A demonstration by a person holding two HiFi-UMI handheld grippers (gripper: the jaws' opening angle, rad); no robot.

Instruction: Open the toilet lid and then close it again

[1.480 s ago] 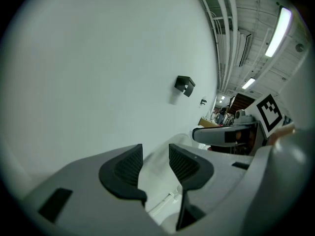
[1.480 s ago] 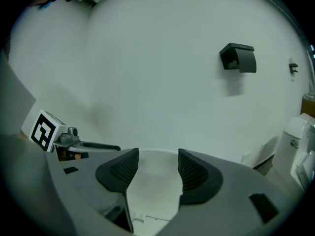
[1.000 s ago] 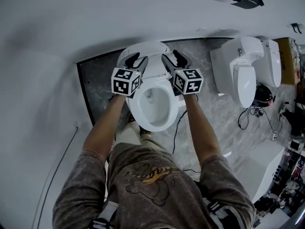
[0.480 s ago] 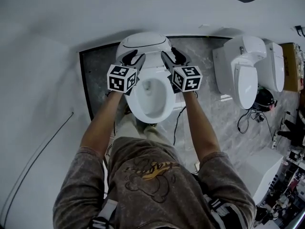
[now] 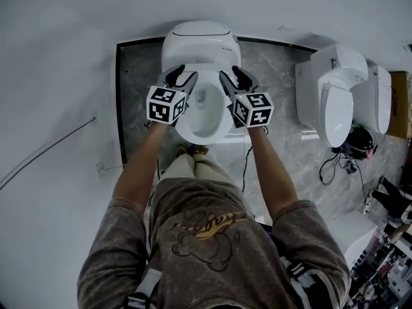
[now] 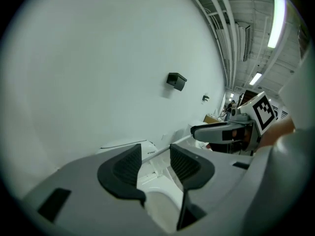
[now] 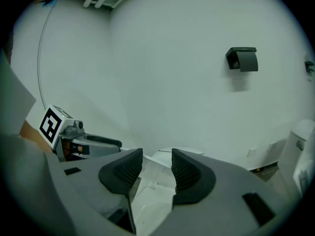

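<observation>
Here the lid (image 5: 197,44) is standing upright behind the bowl (image 5: 205,118); left gripper (image 5: 185,74) is opening, right gripper (image 5: 232,74) closing, both empty.

Three toilets (image 5: 196,40) (image 5: 335,105) (image 5: 380,98) — two grippers (image 5: 183,74) (image 5: 230,74)

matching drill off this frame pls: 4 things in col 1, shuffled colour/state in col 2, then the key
Column 1
1. toilet in front of the person
2. toilet to its right
3. box on the wall
4. floor under the toilets

Column 2
a. grey, marbled
b. lid down over the bowl
c. bowl open to view
d. black

Pairs: 1-c, 2-b, 3-d, 4-a
</observation>
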